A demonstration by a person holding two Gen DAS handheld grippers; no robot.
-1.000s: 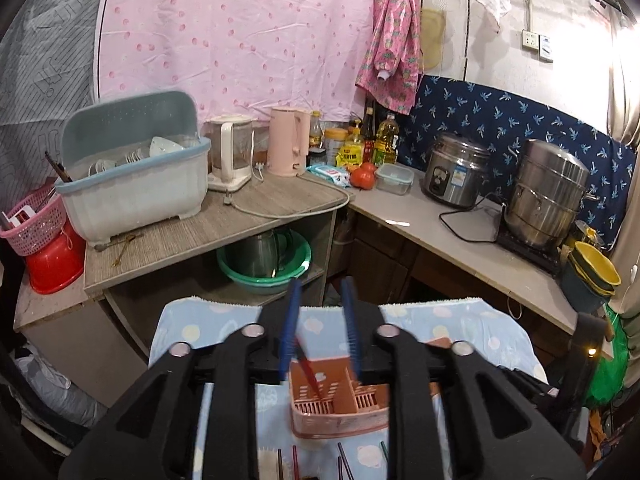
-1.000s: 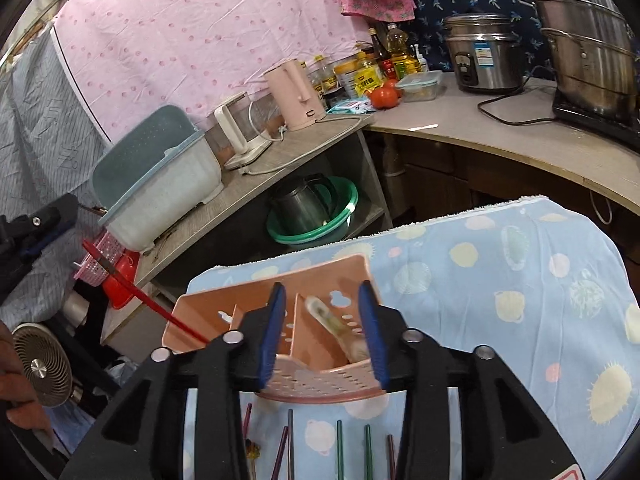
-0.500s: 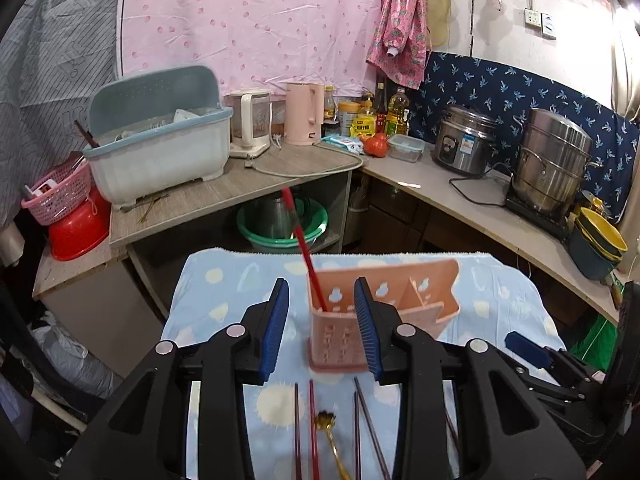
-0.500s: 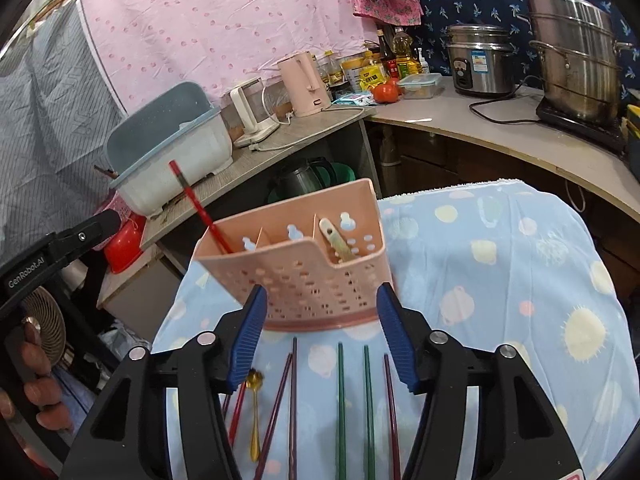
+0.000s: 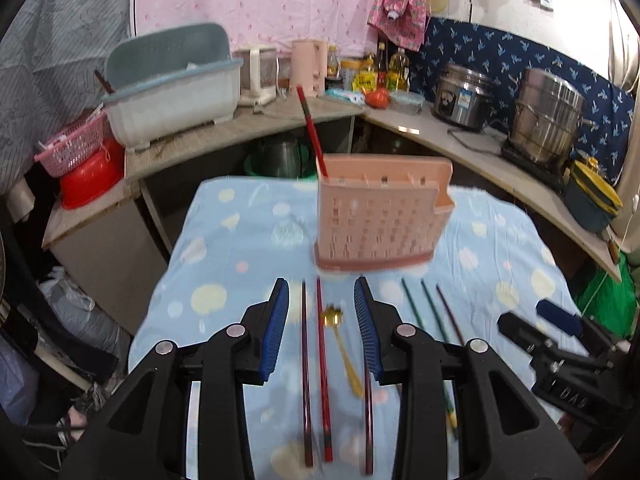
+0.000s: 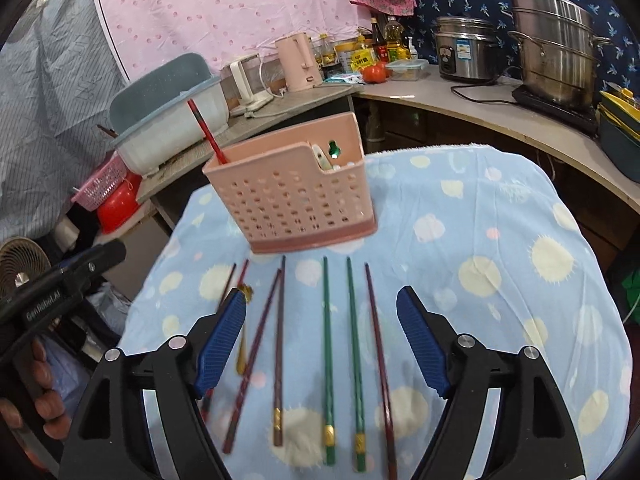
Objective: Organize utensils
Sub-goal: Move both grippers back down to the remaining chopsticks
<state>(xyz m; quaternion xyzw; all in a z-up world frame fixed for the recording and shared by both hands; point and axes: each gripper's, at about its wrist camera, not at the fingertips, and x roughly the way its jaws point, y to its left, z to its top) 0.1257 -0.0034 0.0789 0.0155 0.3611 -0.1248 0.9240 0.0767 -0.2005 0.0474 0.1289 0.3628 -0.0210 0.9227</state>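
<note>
While my right view alone shows a spoon (image 6: 322, 159) inside the caddy (image 6: 296, 200), chopsticks (image 6: 327, 360) lie lengthwise toward it; right gripper (image 6: 320, 340) opening, empty, left gripper (image 5: 321, 330) parted, empty.

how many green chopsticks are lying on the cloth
2. The left green chopstick and the right green chopstick lie side by side near the middle of the blue cloth, in front of the pink utensil holder.

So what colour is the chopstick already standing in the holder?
Red; the chopstick shows best in the right wrist view.
</note>
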